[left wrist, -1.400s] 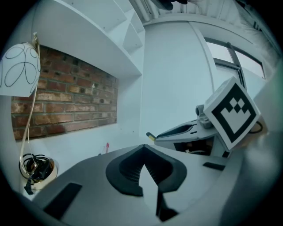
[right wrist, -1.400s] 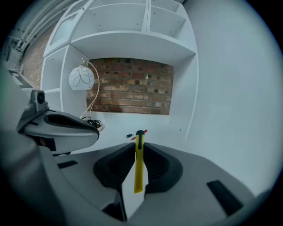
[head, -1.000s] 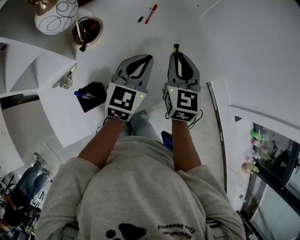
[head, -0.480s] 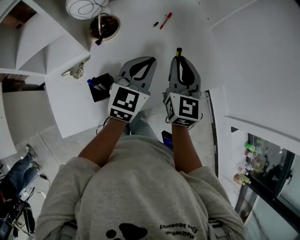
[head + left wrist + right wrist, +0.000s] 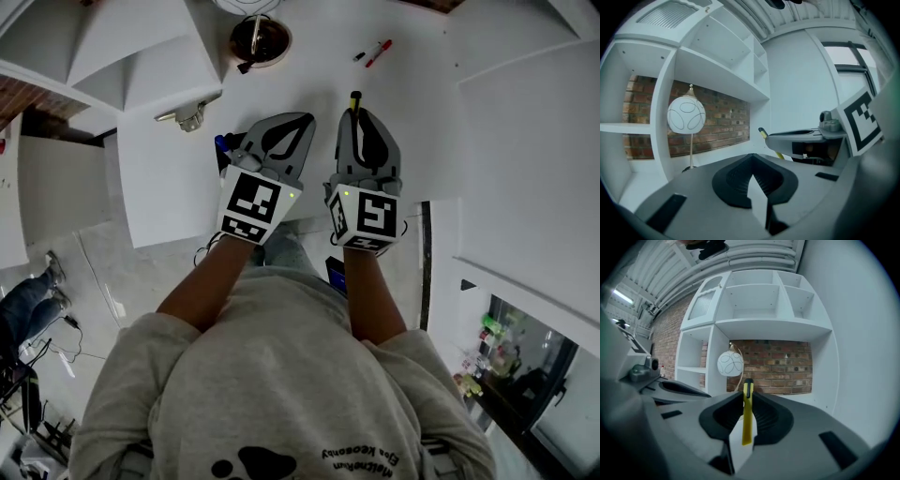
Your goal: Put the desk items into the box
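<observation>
Currently the right gripper (image 5: 746,395) has its jaws clamped on a yellow pen (image 5: 747,420), with the black cap projecting past the tips, which suits end-first insertion. The left gripper (image 5: 751,157) has its jaws closed together, empty. A dark container (image 5: 226,147), probably the box, sits on the worktop (image 5: 309,75) just beside the left gripper; a red marker (image 5: 379,52) lies beyond

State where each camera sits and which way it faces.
Head view: on the person's head, looking steeply down at the desk; shows forearms, left gripper, right gripper.
Left gripper view: rides the left gripper, faces forward toward shelves and lamp; own shut jaws, right gripper at right.
Right gripper view: rides the right gripper, faces the shelves; own jaws clamp a yellow tool.
Shared: both gripper views show lamp and brick wall.
</observation>
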